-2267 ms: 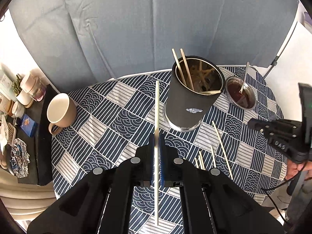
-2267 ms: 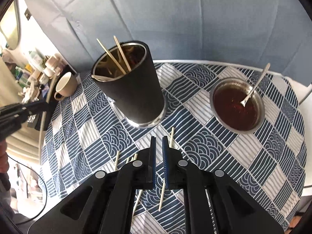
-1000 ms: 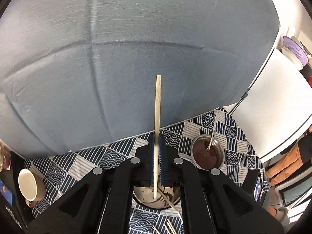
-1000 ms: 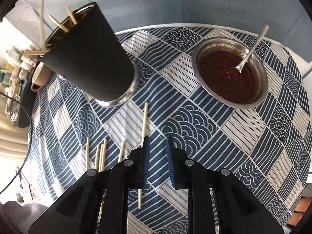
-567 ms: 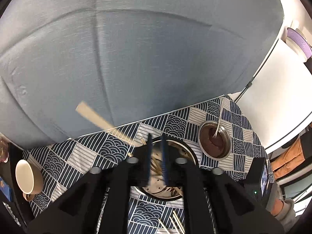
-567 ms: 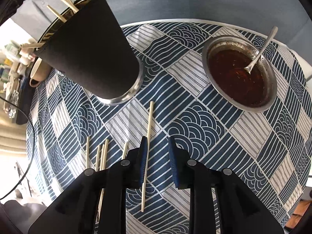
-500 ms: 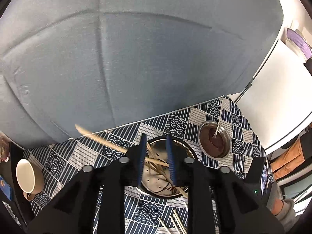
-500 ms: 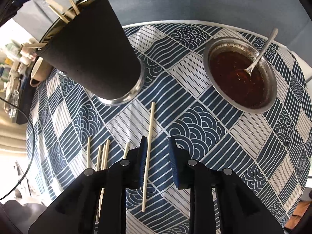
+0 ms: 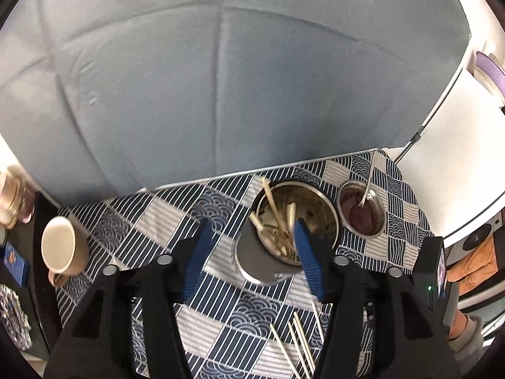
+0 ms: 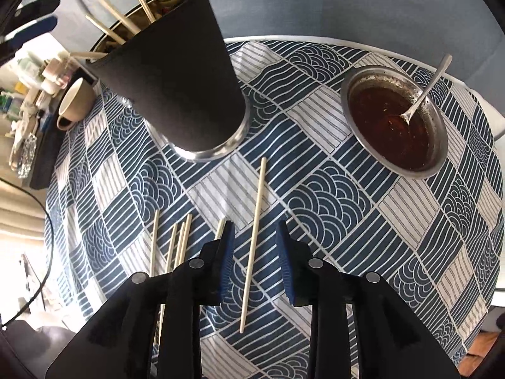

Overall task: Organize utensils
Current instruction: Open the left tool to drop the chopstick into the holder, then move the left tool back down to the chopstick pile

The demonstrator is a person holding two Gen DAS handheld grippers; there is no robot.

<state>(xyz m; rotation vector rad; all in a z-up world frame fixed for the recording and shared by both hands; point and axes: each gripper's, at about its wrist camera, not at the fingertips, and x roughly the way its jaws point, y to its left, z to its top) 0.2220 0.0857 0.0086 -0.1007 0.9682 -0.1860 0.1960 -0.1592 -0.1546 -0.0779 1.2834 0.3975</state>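
A black holder cup (image 10: pixel 176 88) with a steel rim stands on the patterned tablecloth and holds several wooden chopsticks (image 10: pixel 113 12); it also shows in the left wrist view (image 9: pixel 284 246), seen from above. My left gripper (image 9: pixel 252 252) is open and empty, high over the cup. My right gripper (image 10: pixel 254 246) is open and low over the table, its jaws on either side of one loose chopstick (image 10: pixel 254 214). Several more chopsticks (image 10: pixel 176 240) lie to its left.
A steel bowl of dark sauce (image 10: pixel 397 120) with a spoon (image 10: pixel 423 94) sits at the right. A beige mug (image 10: pixel 75 101) stands at the table's left edge, beside a cluttered dark shelf (image 10: pixel 31 101). A grey backdrop (image 9: pixel 221 79) hangs behind the table.
My left gripper opened and the chopstick it held dropped into the cup. My right gripper opened and moved down over a loose chopstick.
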